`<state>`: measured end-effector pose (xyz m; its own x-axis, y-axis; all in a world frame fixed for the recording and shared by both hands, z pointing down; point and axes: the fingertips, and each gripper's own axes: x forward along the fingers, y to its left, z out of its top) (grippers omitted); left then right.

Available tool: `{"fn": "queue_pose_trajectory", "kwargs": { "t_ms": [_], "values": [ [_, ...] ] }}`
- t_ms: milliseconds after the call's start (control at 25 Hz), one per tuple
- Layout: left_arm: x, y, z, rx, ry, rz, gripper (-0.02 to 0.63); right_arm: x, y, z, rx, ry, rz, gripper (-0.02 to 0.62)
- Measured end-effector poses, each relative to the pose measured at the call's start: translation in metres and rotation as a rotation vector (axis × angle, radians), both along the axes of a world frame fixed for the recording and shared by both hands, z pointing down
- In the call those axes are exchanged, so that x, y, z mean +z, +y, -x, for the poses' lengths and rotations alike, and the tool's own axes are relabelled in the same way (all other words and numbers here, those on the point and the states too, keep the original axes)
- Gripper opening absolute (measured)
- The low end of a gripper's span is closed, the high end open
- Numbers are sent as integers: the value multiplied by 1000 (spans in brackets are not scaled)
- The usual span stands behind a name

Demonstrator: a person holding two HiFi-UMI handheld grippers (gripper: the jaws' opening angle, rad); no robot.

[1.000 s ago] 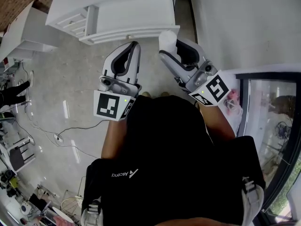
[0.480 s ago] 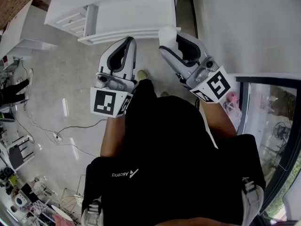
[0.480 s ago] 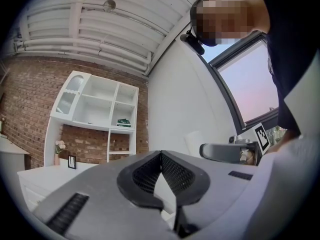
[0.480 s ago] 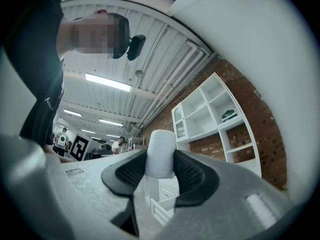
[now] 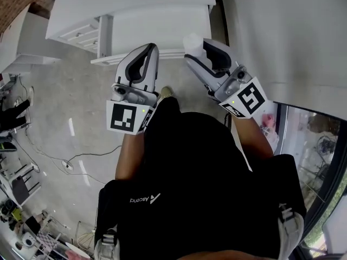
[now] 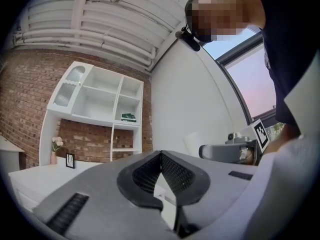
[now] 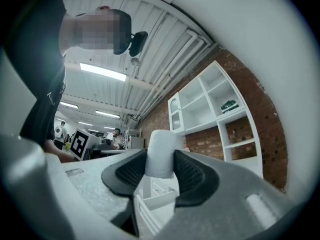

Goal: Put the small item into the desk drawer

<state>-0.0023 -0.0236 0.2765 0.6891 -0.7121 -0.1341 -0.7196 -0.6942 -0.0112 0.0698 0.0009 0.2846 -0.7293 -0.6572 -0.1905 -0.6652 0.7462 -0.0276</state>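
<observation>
- A white desk (image 5: 135, 10) is being seen at the top of the head view, with its drawers (image 5: 81, 32) at its left end. In the right gripper view at least one drawer looks pulled out.
- The desk is being flanked by a white wall (image 5: 282, 31) on the right, and a window (image 5: 312, 145) is being shown below that wall.
- The grey floor (image 5: 65, 91) is being crossed by a thin cable (image 5: 81, 156). A shoe (image 5: 165, 92) is being shown on the floor between the two grippers.
- A white shelf unit (image 6: 95, 109) is being shown against a brick wall (image 6: 25, 94) in the left gripper view.
- The lower half of the head view is being filled by the person's black shirt (image 5: 206, 188).
- Both grippers are being held out in front of the body, side by side and apart, pointing toward the desk.
- The left gripper (image 6: 161, 156) is being kept with its jaws together at the tips and nothing between them.
- The small item (image 7: 161, 154), white and rounded, is being clamped between the pads of the right gripper (image 7: 160, 168). It is being held above the floor near the desk's front edge, outside the drawers.
- "Ascend" is being shown in white on the shirt, and black square markers are being carried on each gripper's cube (image 5: 130, 119).
</observation>
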Motion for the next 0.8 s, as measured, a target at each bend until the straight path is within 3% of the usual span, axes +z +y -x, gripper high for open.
{"fn": "queue_pose_trajectory", "kwargs": {
  "t_ms": [440,800],
  "values": [
    [17,-81,34,40,9,28,-2,26,-83,47,31,116,35,170],
    [47,-148,65,84,-3,49,-2,63,-161,88,49,227,127,170]
  ]
}}
